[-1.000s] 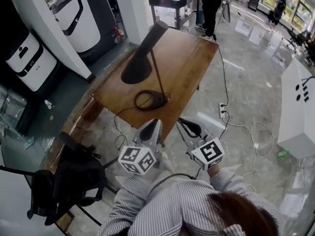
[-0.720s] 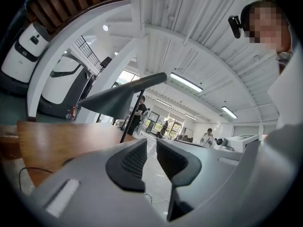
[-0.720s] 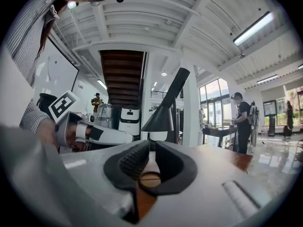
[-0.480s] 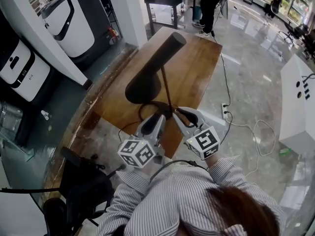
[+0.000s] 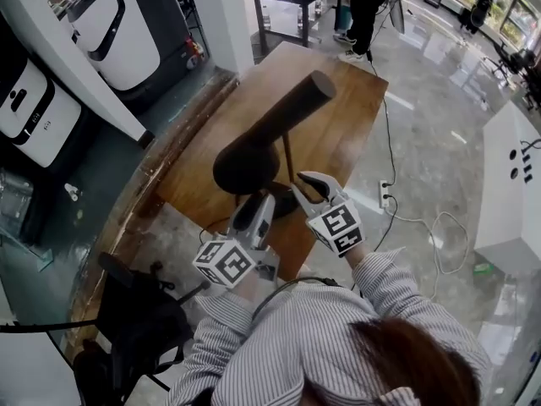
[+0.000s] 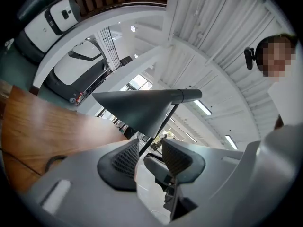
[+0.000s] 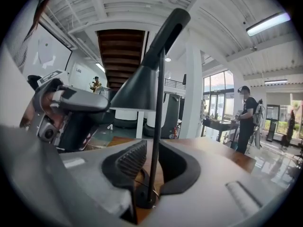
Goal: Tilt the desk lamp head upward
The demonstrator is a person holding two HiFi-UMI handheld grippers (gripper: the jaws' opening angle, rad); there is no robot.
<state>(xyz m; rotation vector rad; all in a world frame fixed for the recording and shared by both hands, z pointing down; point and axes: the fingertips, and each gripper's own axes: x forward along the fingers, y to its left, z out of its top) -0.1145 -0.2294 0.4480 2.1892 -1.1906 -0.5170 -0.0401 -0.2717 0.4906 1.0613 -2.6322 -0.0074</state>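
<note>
The wooden table (image 5: 338, 117) carries the desk lamp, whose dark lamp head (image 5: 270, 129) slants up over both tools: the left gripper (image 5: 254, 218) sits below the shade and the right gripper (image 5: 308, 191) is at the thin stem (image 5: 288, 155), just beside the base (image 5: 281, 200). The left gripper's jaws are opening with nothing pressed between them, while the right gripper's jaws stand slightly apart around the stem, neither pad plainly pressing it. Only the right gripper view shows the stem running down between the pads; the left gripper view shows the shade's underside.
</note>
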